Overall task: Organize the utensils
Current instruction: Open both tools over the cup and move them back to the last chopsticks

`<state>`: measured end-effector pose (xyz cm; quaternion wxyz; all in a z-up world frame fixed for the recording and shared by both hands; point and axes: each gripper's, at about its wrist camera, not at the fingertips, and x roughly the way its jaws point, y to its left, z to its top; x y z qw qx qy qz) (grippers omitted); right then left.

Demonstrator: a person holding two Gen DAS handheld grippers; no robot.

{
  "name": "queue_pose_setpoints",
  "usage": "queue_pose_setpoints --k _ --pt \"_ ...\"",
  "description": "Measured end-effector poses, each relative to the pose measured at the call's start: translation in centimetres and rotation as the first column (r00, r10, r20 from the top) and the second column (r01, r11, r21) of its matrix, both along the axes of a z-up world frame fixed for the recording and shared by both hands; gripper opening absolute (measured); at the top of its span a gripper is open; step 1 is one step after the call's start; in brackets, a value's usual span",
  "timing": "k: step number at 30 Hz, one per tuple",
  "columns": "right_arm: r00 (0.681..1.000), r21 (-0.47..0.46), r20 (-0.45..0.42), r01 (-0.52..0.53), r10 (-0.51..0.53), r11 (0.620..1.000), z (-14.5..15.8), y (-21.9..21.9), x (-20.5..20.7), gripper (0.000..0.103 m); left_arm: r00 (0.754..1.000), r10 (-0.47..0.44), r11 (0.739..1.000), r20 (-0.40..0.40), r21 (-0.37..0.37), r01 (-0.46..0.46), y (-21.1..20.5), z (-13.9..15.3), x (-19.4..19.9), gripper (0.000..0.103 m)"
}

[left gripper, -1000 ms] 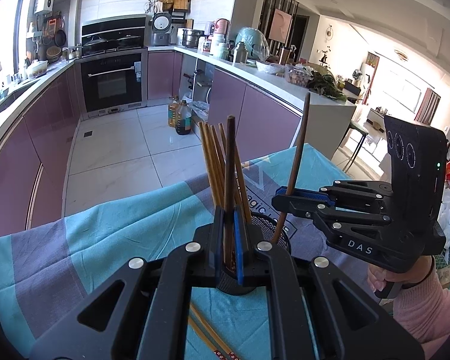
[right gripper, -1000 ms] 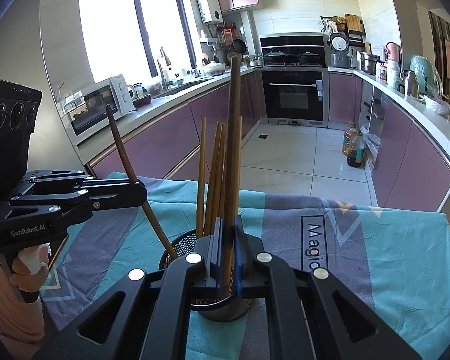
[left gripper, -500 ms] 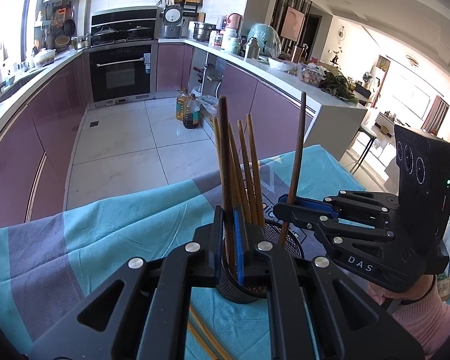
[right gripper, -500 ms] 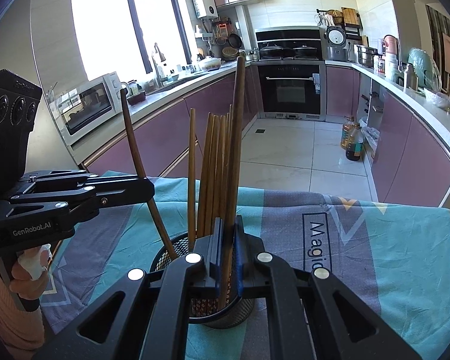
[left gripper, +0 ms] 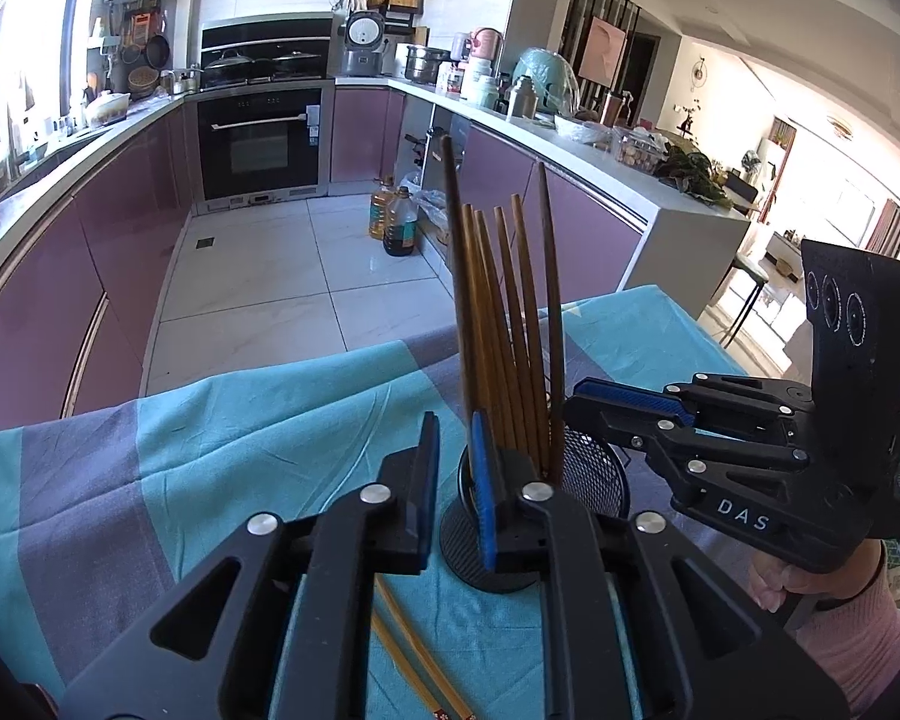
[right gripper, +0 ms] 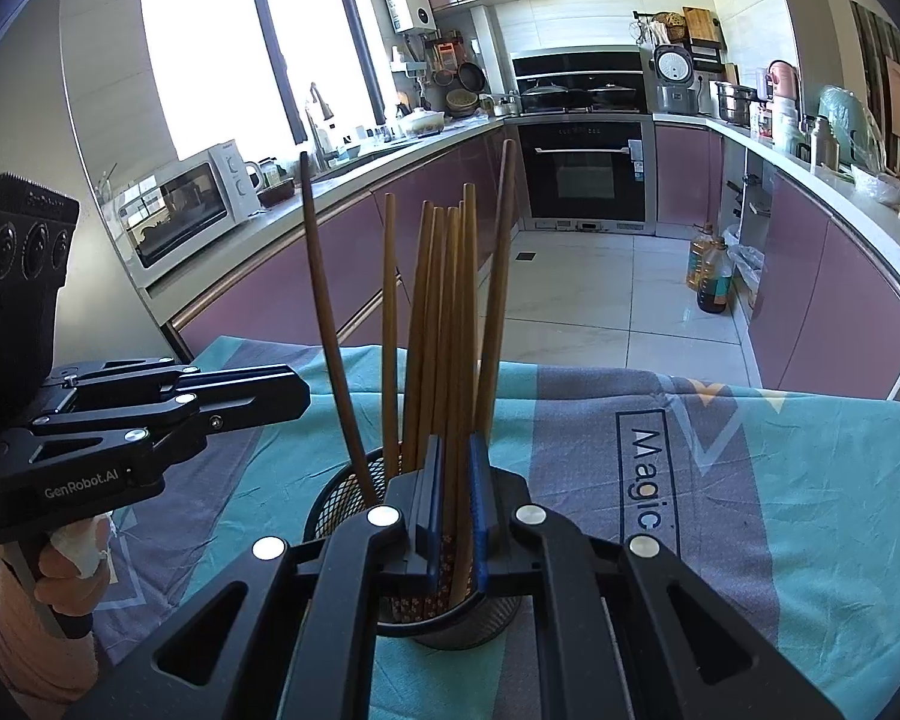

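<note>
**Table with a cloth, a holder and loose chopsticks**

You are working at a table covered by a teal and grey cloth [right gripper: 720, 480] printed with the word "Magic". A black mesh holder [left gripper: 594, 474] stands on the cloth, filled with upright chopsticks. Two loose chopsticks [left gripper: 414, 666] lie flat on the cloth, just in front of the holder, nearest you.

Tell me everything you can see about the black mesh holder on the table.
The black mesh holder is a round wire-mesh cup with a solid rim, standing upright on the teal and grey cloth. Several brown wooden chopsticks stand in it, fanned outward. Both grippers are close around it; its base is partly hidden.
</note>
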<state>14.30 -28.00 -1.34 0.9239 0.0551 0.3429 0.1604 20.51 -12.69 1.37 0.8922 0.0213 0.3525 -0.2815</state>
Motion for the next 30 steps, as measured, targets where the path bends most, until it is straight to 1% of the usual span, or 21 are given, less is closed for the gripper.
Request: queue_pose_setpoints --k 3,4,5,6,10,12,13,14,18,21,24,26,29,30 --pt "1.0 0.015 0.016 -0.017 0.017 1.0 0.3 0.1 -0.9 0.018 0.999 0.025 0.999 0.027 -0.027 -0.025 1.5 -0.1 -1.1 0.015" --pt "1.0 0.018 0.022 -0.023 0.022 1.0 0.4 0.2 -1.3 0.018 0.999 0.03 0.999 0.04 -0.036 -0.028 1.9 0.0 -1.5 0.016" --pt "0.999 0.022 0.034 -0.035 0.034 0.999 0.6 0.3 -1.9 0.021 0.998 0.028 0.999 0.053 -0.046 -0.025 2.4 0.1 -2.0 0.02" --pt "0.998 0.025 0.044 -0.045 0.044 0.999 0.8 0.4 -2.4 0.026 0.997 0.028 0.998 0.066 -0.055 -0.024 2.9 0.2 -2.6 0.024" --pt "0.991 0.03 0.086 -0.108 0.105 0.994 1.4 1.3 -4.8 0.032 0.994 0.034 0.997 0.104 -0.07 -0.026 4.9 0.0 -4.8 0.028" --pt "0.985 0.025 0.097 -0.143 0.14 0.989 1.4 1.8 -5.9 0.044 0.992 0.036 0.997 0.117 -0.074 -0.028 5.9 -0.6 -6.0 0.033" --pt "0.981 0.016 0.1 -0.166 0.164 0.986 1.3 2.1 -6.5 0.047 0.992 0.042 0.997 0.122 -0.068 -0.034 6.5 -1.1 -6.5 0.033" --pt "0.979 0.011 0.099 -0.18 0.178 0.984 1.2 2.3 -7.0 0.049 0.992 0.048 0.997 0.115 -0.061 -0.041 7.0 -1.8 -6.9 0.035" --pt "0.972 0.006 0.06 -0.229 0.228 0.974 -0.3 3.3 -8.2 0.05 0.997 0.065 0.998 0.035 -0.022 -0.064 8.7 -5.3 -7.7 0.036" --pt "0.971 0.01 -0.005 -0.238 0.238 0.971 -2.5 4.2 -8.3 0.05 0.996 0.081 0.997 -0.032 0.008 -0.08 9.7 -8.2 -8.3 0.036" --pt "0.968 0.016 -0.087 -0.237 0.237 0.971 -5.1 5.5 -7.8 0.05 0.992 0.107 0.994 -0.073 0.038 -0.104 10.0 -10.4 -8.7 0.036" --pt "0.963 0.015 -0.128 -0.235 0.235 0.972 -6.5 6.5 -7.5 0.05 0.989 0.11 0.994 -0.101 0.039 -0.106 9.8 -11.3 -8.9 0.036" --pt "0.959 0.005 -0.162 -0.233 0.231 0.972 -7.8 7.8 -7.0 0.05 0.987 0.124 0.991 -0.107 0.06 -0.118 9.6 -12.0 -9.2 0.036" --pt "0.959 -0.004 -0.167 -0.232 0.228 0.973 -8.1 8.2 -7.0 0.05 0.986 0.124 0.991 -0.113 0.057 -0.118 9.6 -12.2 -9.3 0.037"
